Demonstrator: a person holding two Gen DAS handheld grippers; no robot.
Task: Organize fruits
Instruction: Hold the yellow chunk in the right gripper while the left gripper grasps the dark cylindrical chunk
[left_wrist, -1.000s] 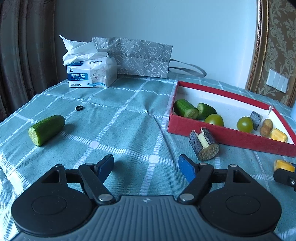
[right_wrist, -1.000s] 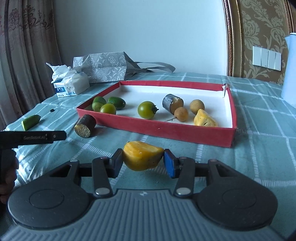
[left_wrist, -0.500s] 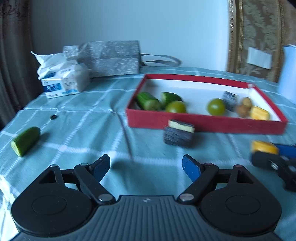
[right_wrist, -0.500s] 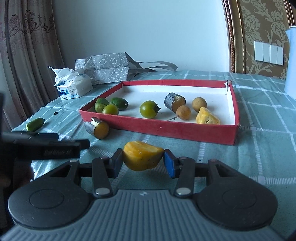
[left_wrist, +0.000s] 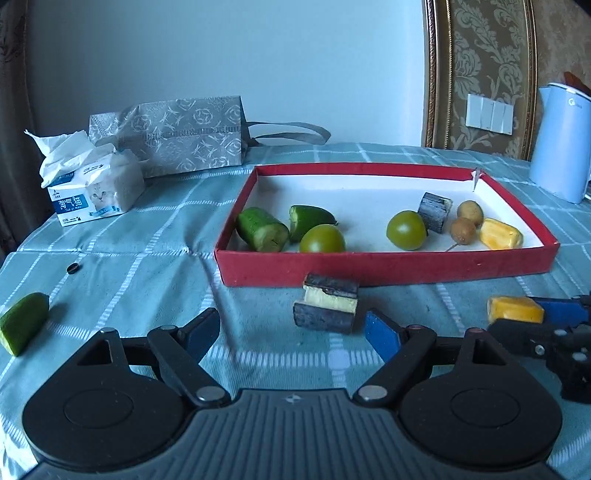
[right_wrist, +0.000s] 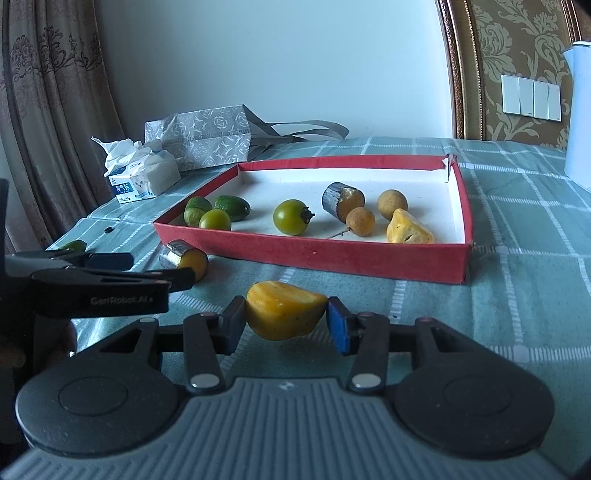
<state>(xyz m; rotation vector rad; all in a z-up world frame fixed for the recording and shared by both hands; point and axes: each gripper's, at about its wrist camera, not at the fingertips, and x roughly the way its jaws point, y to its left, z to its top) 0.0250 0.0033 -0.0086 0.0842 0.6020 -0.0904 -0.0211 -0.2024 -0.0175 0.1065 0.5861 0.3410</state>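
a: start with the big thing. where's the red tray (left_wrist: 384, 266) sitting?

b: far side of the checked tablecloth (left_wrist: 122, 266), straight ahead of both tools. its near wall runs left to right in the left wrist view, and two cucumber pieces, two green tomatoes, a dark cane stub, two longans and a yellow piece already lie inside.

a: and what's outside it?

b: a sugarcane chunk (left_wrist: 326, 304) on the cloth just short of that near wall, and a cucumber end (left_wrist: 23, 322) well off at the near left.

a: which tool gets the chunk?

b: i'd say the left gripper (left_wrist: 291, 330). its jaws are spread wide with nothing in them, and the chunk lies just beyond the tips, a little right of the gap's middle. its long axis runs left to right, so the jaws would span it end to end unless the tool turns.

a: the other one?

b: the right gripper (right_wrist: 286, 321) is clamped on a yellow fruit piece (right_wrist: 284, 309), held clear of the cloth, near side of the tray and well apart from it.

a: any change from a second ago?

b: the left tool has swung right, so tray and chunk now sit ahead of it rather than off to the right. the right one has carried its piece a bit closer to the tray.
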